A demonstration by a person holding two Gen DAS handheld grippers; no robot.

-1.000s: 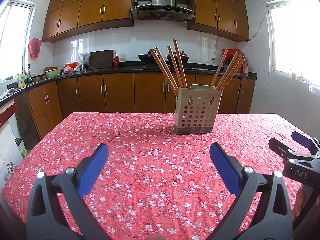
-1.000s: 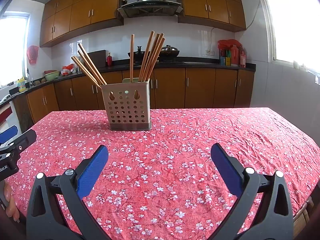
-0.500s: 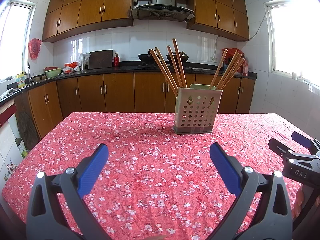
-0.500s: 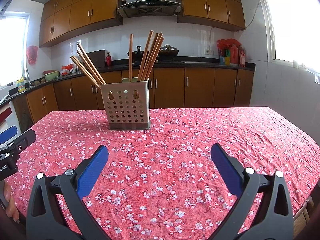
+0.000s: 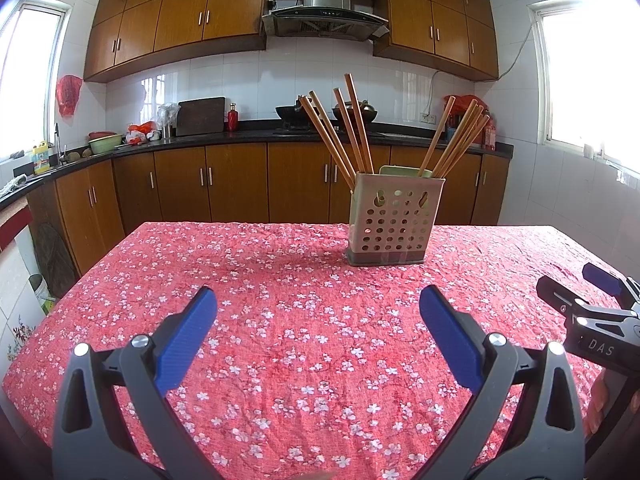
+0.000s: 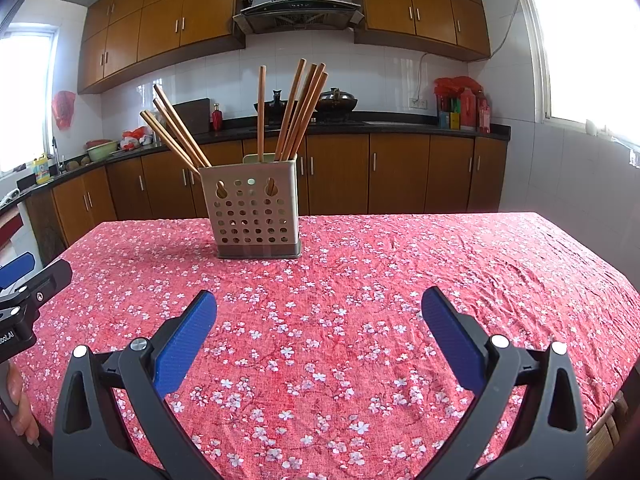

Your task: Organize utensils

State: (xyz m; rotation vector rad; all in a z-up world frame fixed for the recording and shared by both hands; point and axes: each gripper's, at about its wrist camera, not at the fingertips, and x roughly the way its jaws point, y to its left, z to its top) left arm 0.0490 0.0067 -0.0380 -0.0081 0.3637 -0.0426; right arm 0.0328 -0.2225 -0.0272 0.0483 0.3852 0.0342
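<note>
Covering the table, a red floral cloth [image 5: 280, 320] carries a perforated holder [image 5: 394, 220] near its far side, chopsticks [image 5: 340, 136] fanned inside so they stay upright. Left gripper [image 5: 318, 320] and right gripper [image 6: 320, 320] hover wide apart, empty, likely readying a reach.

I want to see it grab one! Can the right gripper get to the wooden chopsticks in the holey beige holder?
Probably yes: the right gripper is open, and only bare red flowery tablecloth lies between it and the wooden chopsticks.
</note>
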